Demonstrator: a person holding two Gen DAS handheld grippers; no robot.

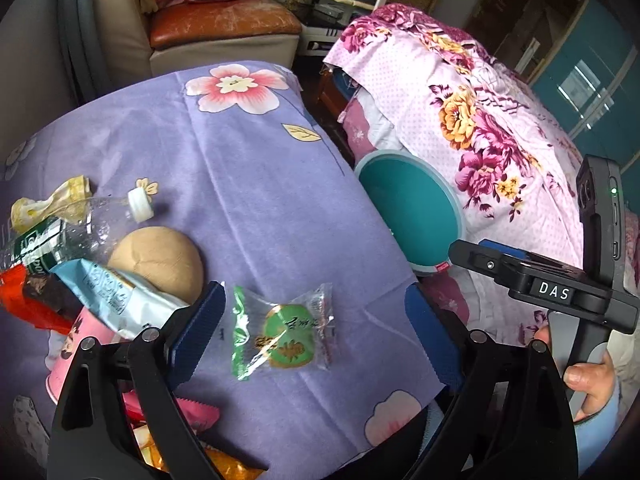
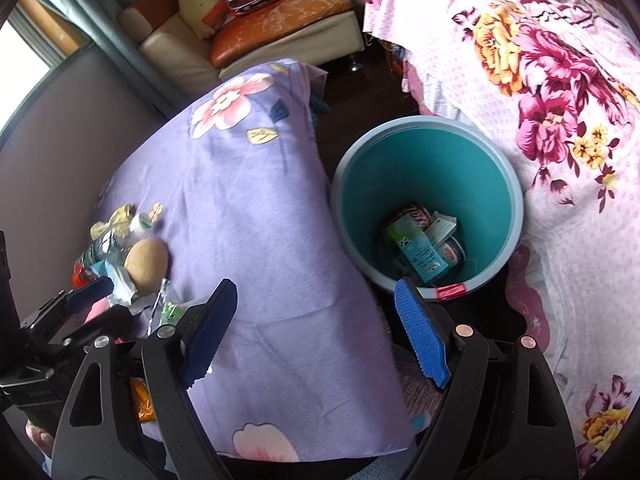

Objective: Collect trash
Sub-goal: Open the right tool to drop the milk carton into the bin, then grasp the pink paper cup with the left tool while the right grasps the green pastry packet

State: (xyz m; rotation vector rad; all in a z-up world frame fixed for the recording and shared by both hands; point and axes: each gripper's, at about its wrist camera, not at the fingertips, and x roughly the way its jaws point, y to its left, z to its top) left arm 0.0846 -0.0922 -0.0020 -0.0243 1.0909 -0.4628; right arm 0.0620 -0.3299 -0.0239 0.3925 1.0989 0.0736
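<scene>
Step in hand: between pickups. Left gripper (image 1: 312, 336) spread wide, empty, above clear green-printed snack wrapper (image 1: 282, 334) on lilac floral-clothed bench (image 1: 260, 184), lower centre. Right gripper (image 2: 316, 332) likewise gaping, empty, near round teal plastic bin (image 2: 428, 204), centre right. Next: descend, pinch wrapper.

Green-wrapped snack (image 1: 284, 334) (flat) — between left gripper (image 1: 316, 332)

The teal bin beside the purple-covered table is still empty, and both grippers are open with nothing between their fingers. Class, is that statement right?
Not quite. The teal bin is not empty: the right wrist view shows cartons and wrappers lying at its bottom. The rest holds: it stands beside the purple-covered table, and the left gripper and right gripper are open, holding nothing.
</scene>
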